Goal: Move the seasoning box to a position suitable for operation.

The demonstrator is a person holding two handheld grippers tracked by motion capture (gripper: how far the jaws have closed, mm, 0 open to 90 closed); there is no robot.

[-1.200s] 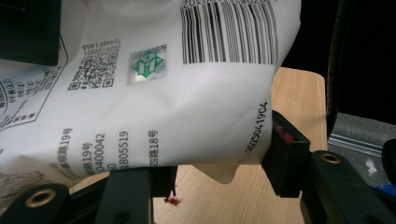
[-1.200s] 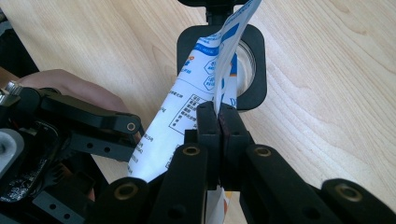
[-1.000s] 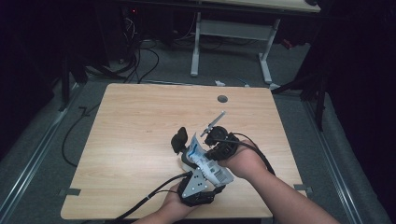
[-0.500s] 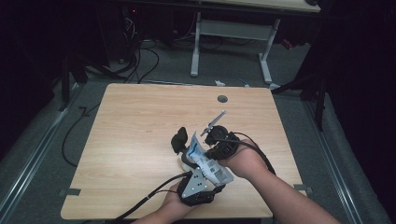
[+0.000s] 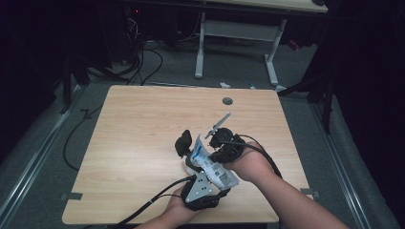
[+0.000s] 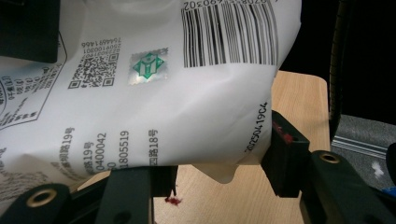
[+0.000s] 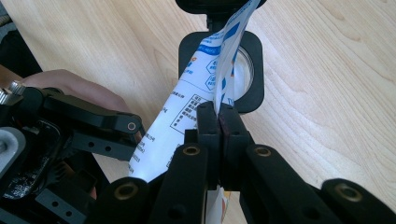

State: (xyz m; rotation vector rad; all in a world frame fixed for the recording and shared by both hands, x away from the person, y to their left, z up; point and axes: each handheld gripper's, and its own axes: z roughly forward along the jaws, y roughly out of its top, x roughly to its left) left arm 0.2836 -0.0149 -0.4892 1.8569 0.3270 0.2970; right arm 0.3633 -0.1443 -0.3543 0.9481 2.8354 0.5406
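A white plastic pouch printed with black barcodes, small text and blue panels [image 5: 210,164] is held above the near middle of the light wooden table [image 5: 143,124], caught between both tools. Whether it holds anything cannot be told; its skin looks puffed and creased.

The right gripper [image 7: 218,122] has its jaws pressed fully together on a thin edge of the pouch, the film pinched flat between the two black pads; in the high view it [image 5: 224,143] sits at the far right side of the pouch, with the person's right hand [image 5: 250,167] behind it. The left gripper [image 6: 219,163] has its jaws partly apart, one on each side of the pouch's lower body; the right-hand pad touches the film at its edge, the other lies under the fold, so it grips the wide part of the pouch. In the high view it [image 5: 184,145] comes in from the near side, its grey plate facing up.

On the far part of the table a round dark hole [image 5: 227,101] is set into the top, well apart from the pouch. Black cables [image 5: 148,205] trail off the near edge. Beyond the table stands a white metal frame [image 5: 236,45] on grey floor.
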